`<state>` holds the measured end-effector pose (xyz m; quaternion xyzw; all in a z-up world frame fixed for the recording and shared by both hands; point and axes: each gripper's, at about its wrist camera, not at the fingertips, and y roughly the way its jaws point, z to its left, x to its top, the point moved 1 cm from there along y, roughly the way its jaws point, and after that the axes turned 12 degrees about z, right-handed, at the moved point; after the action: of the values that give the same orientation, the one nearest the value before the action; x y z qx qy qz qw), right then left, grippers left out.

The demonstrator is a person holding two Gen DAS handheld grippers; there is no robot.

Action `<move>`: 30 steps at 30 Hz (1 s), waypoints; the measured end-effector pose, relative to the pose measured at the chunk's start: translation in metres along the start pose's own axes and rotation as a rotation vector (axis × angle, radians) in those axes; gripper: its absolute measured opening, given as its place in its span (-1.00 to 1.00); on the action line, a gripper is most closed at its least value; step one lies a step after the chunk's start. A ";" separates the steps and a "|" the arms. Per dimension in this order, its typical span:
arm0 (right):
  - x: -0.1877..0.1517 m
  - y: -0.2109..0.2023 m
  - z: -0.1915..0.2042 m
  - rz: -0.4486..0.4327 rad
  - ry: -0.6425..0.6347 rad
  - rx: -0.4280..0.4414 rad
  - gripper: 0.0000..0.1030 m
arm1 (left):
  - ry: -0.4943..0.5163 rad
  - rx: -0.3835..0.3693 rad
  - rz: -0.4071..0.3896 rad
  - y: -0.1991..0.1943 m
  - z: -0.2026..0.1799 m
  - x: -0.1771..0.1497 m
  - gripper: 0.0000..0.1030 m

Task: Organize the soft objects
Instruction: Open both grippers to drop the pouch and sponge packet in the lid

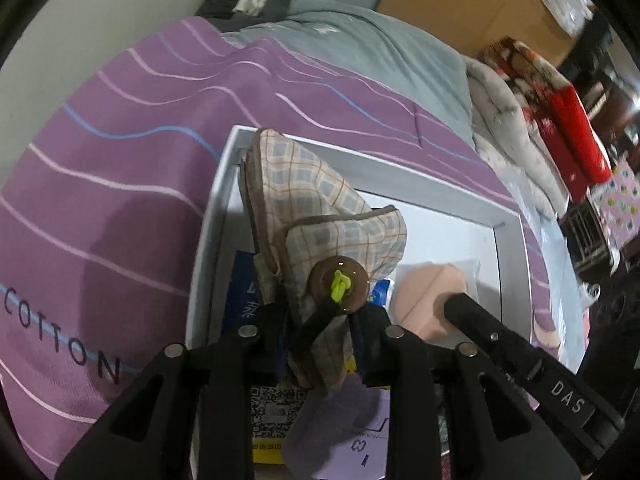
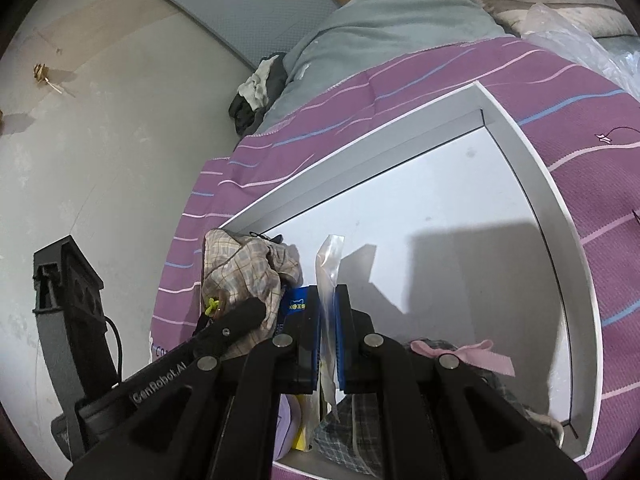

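Purple striped bedspread [image 1: 120, 184] under a white box [image 2: 532, 152]; left gripper [image 1: 320, 328] probably pinching the floppy plaid mitt [image 1: 316, 204]; right gripper [image 2: 329, 344] clamps a limp plastic sleeve [image 2: 329, 264]; grab hems.

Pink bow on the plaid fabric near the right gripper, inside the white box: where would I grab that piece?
Probably the plaid fabric just below the pink bow, coming from above: it lies bunched and low against the white box near wall, leaving little room for a side approach.
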<state>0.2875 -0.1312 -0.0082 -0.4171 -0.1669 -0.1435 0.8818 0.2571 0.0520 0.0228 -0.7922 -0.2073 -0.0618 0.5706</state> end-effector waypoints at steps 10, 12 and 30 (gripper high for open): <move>-0.001 -0.017 -0.001 -0.052 -0.004 -0.097 -0.31 | 0.028 0.044 -0.035 -0.021 -0.011 -0.004 -0.07; -0.003 -0.028 0.001 -0.100 -0.021 -0.114 0.11 | 0.039 0.047 -0.056 -0.029 -0.016 -0.006 -0.05; -0.042 -0.115 0.032 -0.070 -0.063 -0.156 0.35 | 0.033 0.047 -0.080 -0.105 -0.041 -0.065 -0.04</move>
<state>0.1984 -0.1720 0.0728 -0.4828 -0.1973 -0.1735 0.8354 0.1619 0.0248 0.1074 -0.7685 -0.2306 -0.0927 0.5896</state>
